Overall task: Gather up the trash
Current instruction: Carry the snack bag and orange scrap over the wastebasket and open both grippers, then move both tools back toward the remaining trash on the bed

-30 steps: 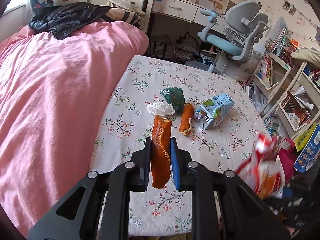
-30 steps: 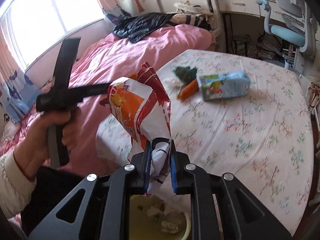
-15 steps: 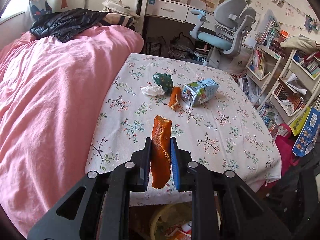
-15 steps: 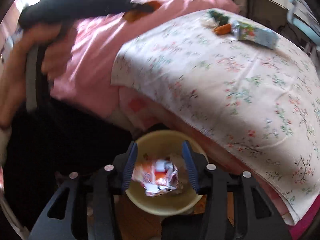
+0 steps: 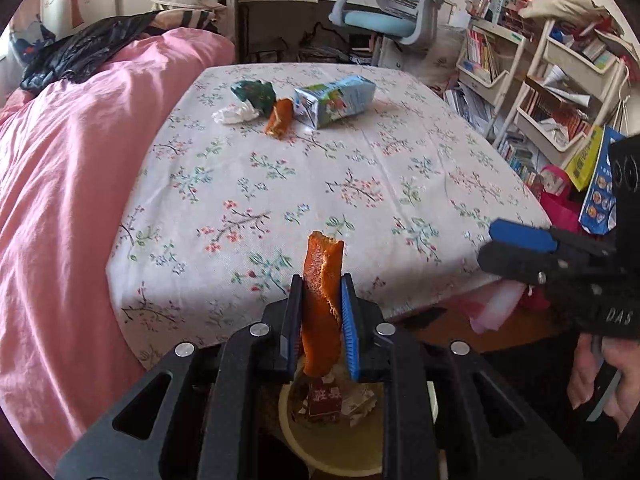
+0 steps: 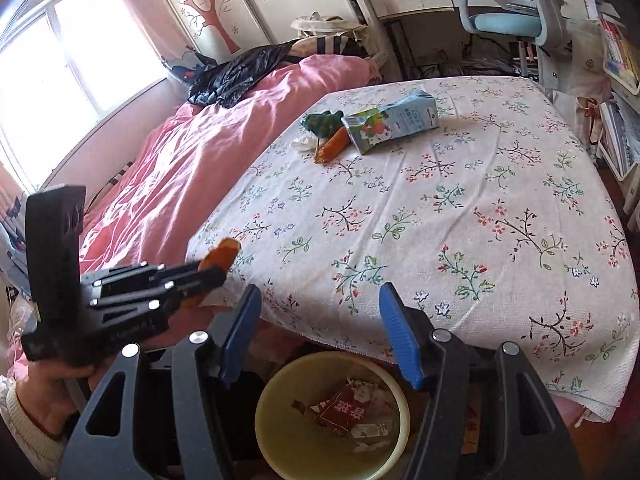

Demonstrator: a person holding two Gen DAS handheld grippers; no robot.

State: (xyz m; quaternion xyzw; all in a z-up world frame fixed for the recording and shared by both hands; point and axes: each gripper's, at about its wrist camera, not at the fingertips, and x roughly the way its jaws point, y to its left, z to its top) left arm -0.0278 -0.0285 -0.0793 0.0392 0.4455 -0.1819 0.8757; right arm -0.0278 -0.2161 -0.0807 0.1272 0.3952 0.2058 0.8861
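Observation:
My left gripper (image 5: 322, 300) is shut on a long orange peel (image 5: 323, 280), held at the table's near edge above a yellow bin (image 5: 340, 456) that holds a red snack wrapper (image 5: 325, 400). My right gripper (image 6: 320, 320) is open and empty above the same bin (image 6: 280, 432), with the wrapper (image 6: 348, 410) inside. The left gripper with its peel (image 6: 220, 258) shows at the left of the right wrist view. On the table lie a blue carton (image 5: 336, 100), a second orange peel (image 5: 279, 117), a green wrapper (image 5: 254, 94) and a white tissue (image 5: 236, 114).
The floral tablecloth (image 5: 360, 184) covers the table. A pink duvet (image 5: 60, 168) lies on the left. A swivel chair (image 5: 392, 20) and bookshelves (image 5: 540, 80) stand behind and to the right. The right gripper (image 5: 520, 244) reaches in from the right of the left wrist view.
My right gripper opened and dropped the red snack wrapper into the bin, then rose. My left gripper drew back from the trash pile to the table's near edge with the peel.

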